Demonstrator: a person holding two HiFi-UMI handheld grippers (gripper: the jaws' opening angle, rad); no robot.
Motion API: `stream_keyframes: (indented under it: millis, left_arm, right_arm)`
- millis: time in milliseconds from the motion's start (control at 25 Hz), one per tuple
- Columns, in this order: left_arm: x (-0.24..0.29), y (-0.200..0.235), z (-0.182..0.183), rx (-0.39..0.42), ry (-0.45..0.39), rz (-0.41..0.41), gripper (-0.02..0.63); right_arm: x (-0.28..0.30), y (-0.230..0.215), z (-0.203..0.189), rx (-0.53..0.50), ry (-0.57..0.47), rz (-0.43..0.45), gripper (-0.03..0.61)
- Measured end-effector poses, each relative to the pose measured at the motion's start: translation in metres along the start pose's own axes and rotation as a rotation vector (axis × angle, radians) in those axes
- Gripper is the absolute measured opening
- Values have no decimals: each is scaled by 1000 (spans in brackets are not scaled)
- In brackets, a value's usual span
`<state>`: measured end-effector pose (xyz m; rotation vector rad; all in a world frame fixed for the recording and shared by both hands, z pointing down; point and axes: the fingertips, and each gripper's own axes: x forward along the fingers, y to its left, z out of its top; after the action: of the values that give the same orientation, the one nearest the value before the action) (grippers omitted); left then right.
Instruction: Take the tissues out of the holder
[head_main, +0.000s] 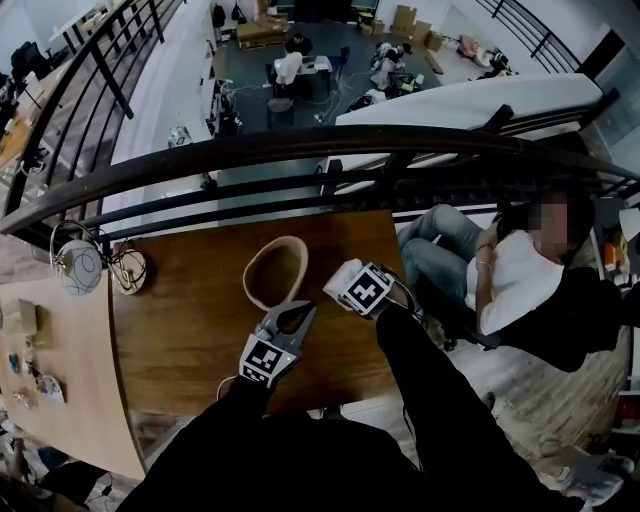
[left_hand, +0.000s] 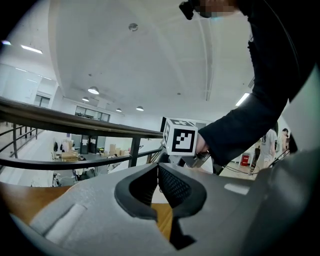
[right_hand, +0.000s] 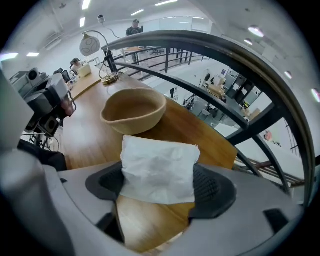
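Pinching a white tissue pack near the wooden holder, right tongs; left tongs pressed together.

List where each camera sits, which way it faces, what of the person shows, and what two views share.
Head view: on the head, facing steeply down at the table; shows both sleeves, the left gripper and the right gripper.
Left gripper view: on the left gripper, about level along its shut jaws toward the railing; shows the right hand.
Right gripper view: on the right gripper, down at the holder, tissues in its jaws; shows the left gripper.
Shared: the holder, in head and right gripper views.
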<state>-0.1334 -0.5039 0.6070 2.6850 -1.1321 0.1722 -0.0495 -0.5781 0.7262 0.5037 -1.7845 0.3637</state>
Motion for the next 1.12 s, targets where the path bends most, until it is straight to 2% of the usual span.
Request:
stream_keyframes:
  millis: [560,1120]
  left_arm:
    - [25,-9,-34,-14,81,-69,9]
    - [28,-9,-40,-16,102,-68,9]
  right_arm:
    - [51,-9,-65,85,86,-25,407]
    - [71,0,-79,96,102,3,411]
